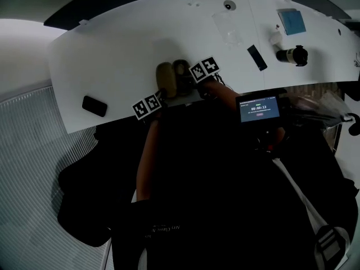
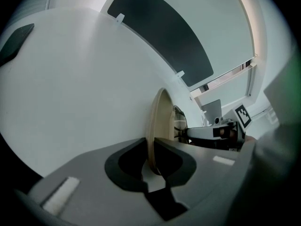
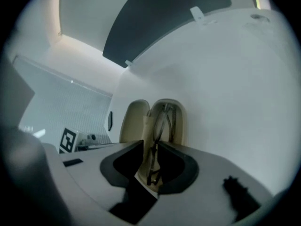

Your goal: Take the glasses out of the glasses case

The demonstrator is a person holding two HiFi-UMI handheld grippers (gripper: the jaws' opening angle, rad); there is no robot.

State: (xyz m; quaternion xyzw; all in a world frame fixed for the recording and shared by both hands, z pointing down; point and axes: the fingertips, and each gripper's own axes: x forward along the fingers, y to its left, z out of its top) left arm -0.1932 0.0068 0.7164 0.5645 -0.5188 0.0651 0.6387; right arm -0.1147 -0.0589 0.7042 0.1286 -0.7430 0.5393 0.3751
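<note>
An open tan glasses case lies near the front edge of the white table. In the left gripper view its raised lid stands on edge, and my left gripper is shut on the lid's rim. In the right gripper view both halves of the case show, with the dark-framed glasses in the right half. My right gripper is shut on the near end of the frame. In the head view the left gripper and right gripper meet at the case from either side.
A black flat object lies at the table's front left. Farther right sit a clear plastic piece, a small black bar, a black cylinder and a blue pad. A lit screen hangs at the person's chest.
</note>
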